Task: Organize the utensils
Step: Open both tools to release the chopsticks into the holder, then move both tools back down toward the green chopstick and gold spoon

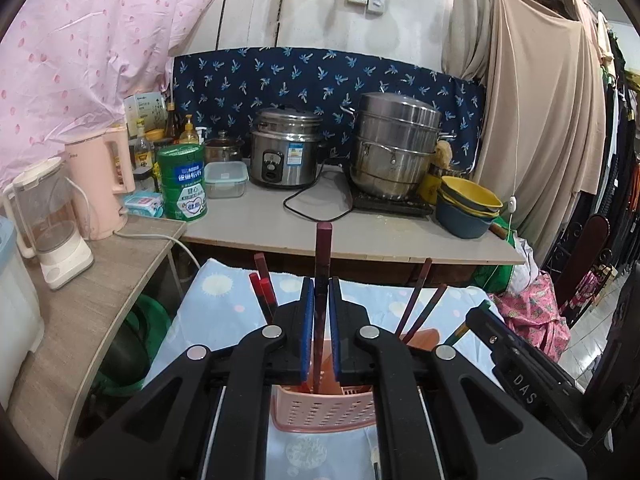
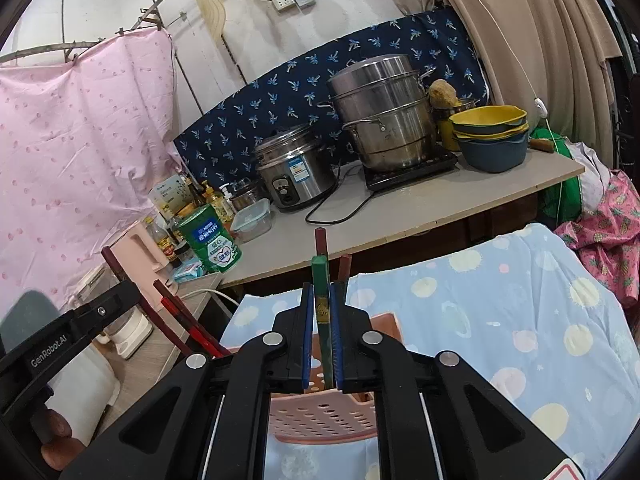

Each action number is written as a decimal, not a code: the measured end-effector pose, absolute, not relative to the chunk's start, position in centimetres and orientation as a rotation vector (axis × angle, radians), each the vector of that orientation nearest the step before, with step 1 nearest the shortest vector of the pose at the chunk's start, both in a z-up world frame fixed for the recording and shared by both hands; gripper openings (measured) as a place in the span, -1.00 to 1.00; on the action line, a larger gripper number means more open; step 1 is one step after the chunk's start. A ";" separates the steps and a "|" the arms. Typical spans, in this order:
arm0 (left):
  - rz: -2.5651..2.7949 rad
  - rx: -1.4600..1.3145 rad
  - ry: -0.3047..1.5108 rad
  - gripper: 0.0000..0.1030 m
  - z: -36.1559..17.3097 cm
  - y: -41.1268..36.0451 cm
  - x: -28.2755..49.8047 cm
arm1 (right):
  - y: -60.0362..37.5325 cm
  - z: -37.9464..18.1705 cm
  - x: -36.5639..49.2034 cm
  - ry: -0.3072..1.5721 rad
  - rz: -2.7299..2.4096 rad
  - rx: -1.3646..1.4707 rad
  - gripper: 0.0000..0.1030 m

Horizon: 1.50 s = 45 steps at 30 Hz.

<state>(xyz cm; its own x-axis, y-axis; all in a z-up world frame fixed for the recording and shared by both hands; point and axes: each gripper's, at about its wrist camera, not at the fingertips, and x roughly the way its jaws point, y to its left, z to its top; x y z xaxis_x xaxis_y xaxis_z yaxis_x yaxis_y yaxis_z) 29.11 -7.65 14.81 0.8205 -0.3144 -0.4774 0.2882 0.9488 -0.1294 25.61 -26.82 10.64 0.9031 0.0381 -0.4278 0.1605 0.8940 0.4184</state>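
Over the pink basket point(image 1: 324, 408), which sits on the blue cloth point(image 2: 500, 304), both grippers hold chopsticks upright. The left gripper point(image 1: 319, 312) has its fingers pinching a dark red chopstick point(image 1: 322, 256) whose lower end is already inside the basket; the right gripper point(image 2: 321, 316) pinches a green chopstick point(image 2: 321, 292) the same way. Other chopsticks point(image 1: 420, 304) lean in the basket. Judging from this, each stick should be lowered straight, kept clear of the leaning ones, and released only once its tip is seated.

Even, soft light; fisheye-warped edges.
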 end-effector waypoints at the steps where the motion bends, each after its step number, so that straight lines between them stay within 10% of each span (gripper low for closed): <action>1: -0.317 -0.049 0.518 -0.85 14.8 -7.7 29.0 | -26.9 10.6 25.6 0.443 -0.073 0.471 -0.71; 12: -0.277 -0.028 0.499 -0.04 15.0 -7.8 27.5 | -26.6 11.5 23.7 0.414 -0.095 0.449 -0.21; 45: -0.279 0.035 0.636 0.24 8.2 -6.5 18.6 | -22.9 7.4 12.3 0.542 -0.072 0.389 -0.05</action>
<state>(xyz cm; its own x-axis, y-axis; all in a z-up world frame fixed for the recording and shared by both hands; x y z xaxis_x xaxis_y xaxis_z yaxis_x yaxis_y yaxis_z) 18.56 -6.54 8.24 0.7684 -0.2460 -0.5909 0.2676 0.9621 -0.0525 12.34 -22.88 7.45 0.8562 0.0344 -0.5154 0.1683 0.9248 0.3412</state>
